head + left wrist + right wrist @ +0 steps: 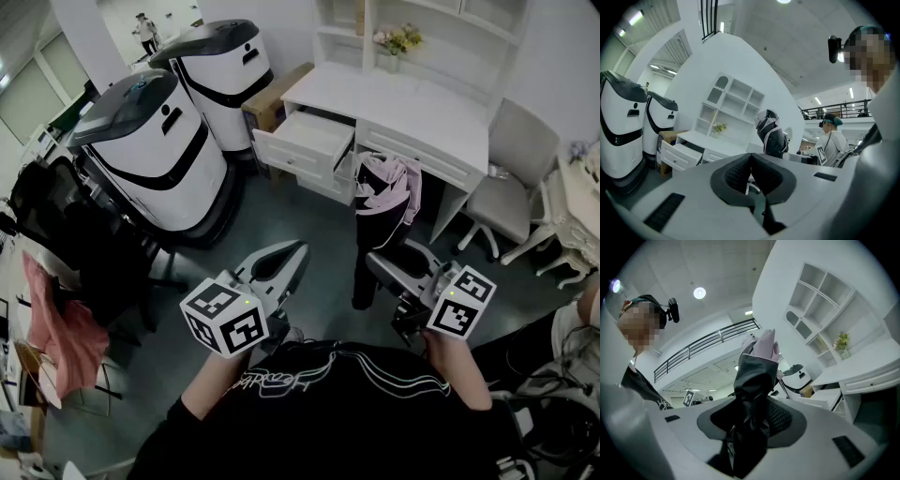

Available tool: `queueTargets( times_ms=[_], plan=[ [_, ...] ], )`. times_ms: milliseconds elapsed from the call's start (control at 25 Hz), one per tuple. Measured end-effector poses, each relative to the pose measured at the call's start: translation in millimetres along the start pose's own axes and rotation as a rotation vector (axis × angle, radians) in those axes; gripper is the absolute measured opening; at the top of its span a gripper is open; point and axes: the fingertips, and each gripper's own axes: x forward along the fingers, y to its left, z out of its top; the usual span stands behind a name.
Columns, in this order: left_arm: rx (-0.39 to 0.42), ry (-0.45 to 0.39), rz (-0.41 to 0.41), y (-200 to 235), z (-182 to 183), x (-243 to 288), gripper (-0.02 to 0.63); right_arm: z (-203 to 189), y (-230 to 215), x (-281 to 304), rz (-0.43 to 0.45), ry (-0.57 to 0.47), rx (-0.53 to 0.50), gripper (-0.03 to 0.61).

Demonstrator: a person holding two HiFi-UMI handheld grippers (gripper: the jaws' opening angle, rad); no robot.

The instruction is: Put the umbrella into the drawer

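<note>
Now, right gripper (380, 267): clamped on folded umbrella (386, 202)
Left gripper (296, 250): jaws together, empty
Drawer (292, 157): open

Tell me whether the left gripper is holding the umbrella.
No, the left gripper has its jaws together on nothing; the umbrella sits clamped in the right gripper.

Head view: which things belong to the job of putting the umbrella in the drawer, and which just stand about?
Job: umbrella, drawer, right gripper.
Standing about: left gripper, white machines, chair, flowers, box.
</note>
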Motion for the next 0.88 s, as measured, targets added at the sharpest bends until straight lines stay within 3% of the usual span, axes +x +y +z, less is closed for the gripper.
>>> queueTargets(
  times_ms=[320,520,880],
  plan=[
    [0.009,0.011,-0.014,-6.5,-1.3,-0.2,0.020,2.8,3.1,-5.0,-0.007,-0.027,0.005,0.196],
    [0.001,0.020,-0.004,1.9,-8.8,15.9,0.020,4.0,-20.2,-8.4,-0.015,-0.044,0.027,0.196],
    [-0.034,0.035,-0.024,71.6,5.6,63.7,0.020,16.0,-85.3,42.2,-0.049,-0.042,0.067,0.198]
  ],
)
